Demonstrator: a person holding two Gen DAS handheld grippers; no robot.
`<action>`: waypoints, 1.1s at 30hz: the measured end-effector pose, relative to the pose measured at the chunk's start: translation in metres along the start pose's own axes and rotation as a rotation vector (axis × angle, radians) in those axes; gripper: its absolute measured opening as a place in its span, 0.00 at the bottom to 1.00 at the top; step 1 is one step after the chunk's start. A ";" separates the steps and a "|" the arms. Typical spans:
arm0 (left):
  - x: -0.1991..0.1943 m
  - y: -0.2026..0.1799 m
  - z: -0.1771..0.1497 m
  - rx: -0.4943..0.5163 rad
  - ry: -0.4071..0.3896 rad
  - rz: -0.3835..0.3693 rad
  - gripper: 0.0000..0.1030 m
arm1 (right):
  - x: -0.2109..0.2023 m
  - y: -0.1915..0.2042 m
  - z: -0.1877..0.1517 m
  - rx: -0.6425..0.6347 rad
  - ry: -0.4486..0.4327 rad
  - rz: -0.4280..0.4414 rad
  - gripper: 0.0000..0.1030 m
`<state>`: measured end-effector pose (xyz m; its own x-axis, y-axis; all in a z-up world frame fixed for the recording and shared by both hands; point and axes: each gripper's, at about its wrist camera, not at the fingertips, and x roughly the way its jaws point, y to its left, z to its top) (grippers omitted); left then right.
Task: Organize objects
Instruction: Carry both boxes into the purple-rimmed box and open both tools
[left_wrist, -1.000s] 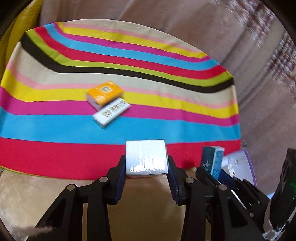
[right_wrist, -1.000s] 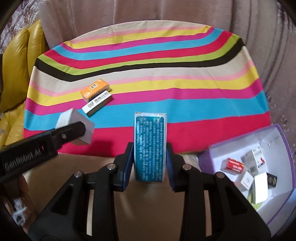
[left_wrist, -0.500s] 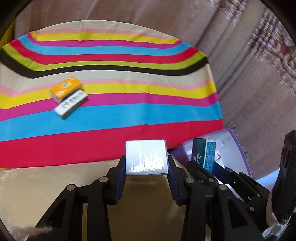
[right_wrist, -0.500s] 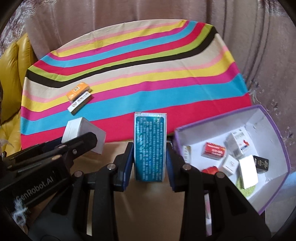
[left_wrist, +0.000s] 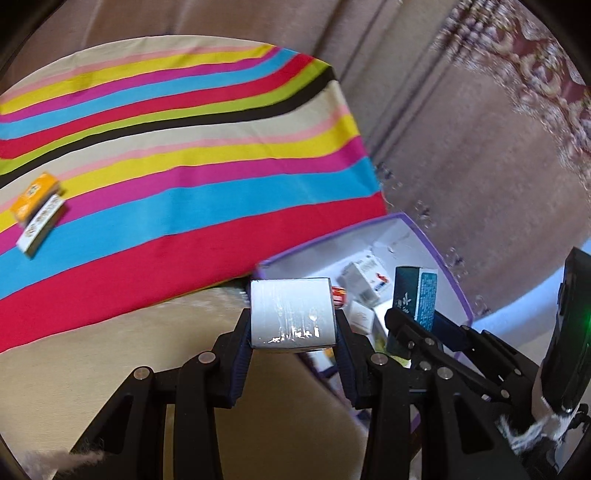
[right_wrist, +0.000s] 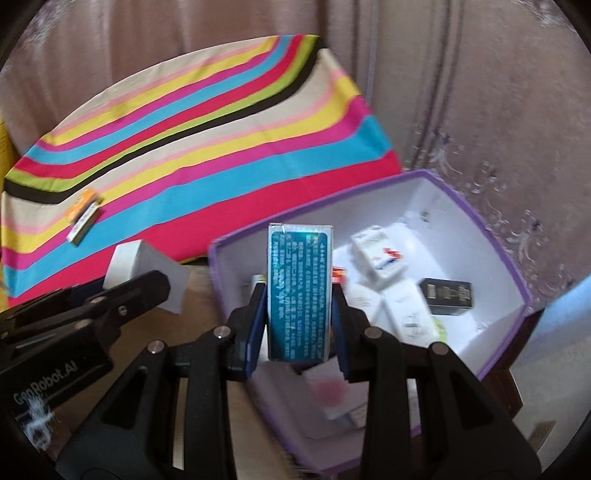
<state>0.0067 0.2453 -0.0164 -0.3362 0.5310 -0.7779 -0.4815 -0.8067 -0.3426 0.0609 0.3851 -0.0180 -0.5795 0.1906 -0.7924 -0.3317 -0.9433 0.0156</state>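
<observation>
My left gripper is shut on a white box and holds it at the near left rim of the purple storage box. My right gripper is shut on a teal box and holds it upright over the purple storage box, which holds several small cartons. The teal box also shows in the left wrist view, and the white box in the right wrist view. An orange box and a white flat box lie side by side on the striped cloth.
The striped cloth covers a surface backed by brown curtains. The purple box stands to the cloth's right, off its edge. A tan surface lies below the grippers. The orange and white boxes sit far left.
Both grippers have swung right with their boxes, away from the cloth. The purple box has come under the right gripper and beside the left one. The orange and white boxes have shifted to the far left.
</observation>
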 end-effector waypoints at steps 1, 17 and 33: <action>0.002 -0.004 0.000 0.009 0.003 -0.006 0.41 | 0.000 -0.005 0.001 0.007 -0.001 -0.009 0.36; 0.015 -0.037 0.001 0.068 0.010 -0.100 0.41 | -0.005 -0.045 -0.001 0.049 -0.020 -0.123 0.36; 0.021 -0.051 0.006 0.099 0.003 -0.185 0.44 | -0.008 -0.062 0.006 0.073 -0.043 -0.203 0.36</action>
<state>0.0197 0.2991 -0.0116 -0.2316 0.6670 -0.7082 -0.6125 -0.6655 -0.4265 0.0816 0.4441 -0.0094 -0.5260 0.3871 -0.7573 -0.4966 -0.8627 -0.0961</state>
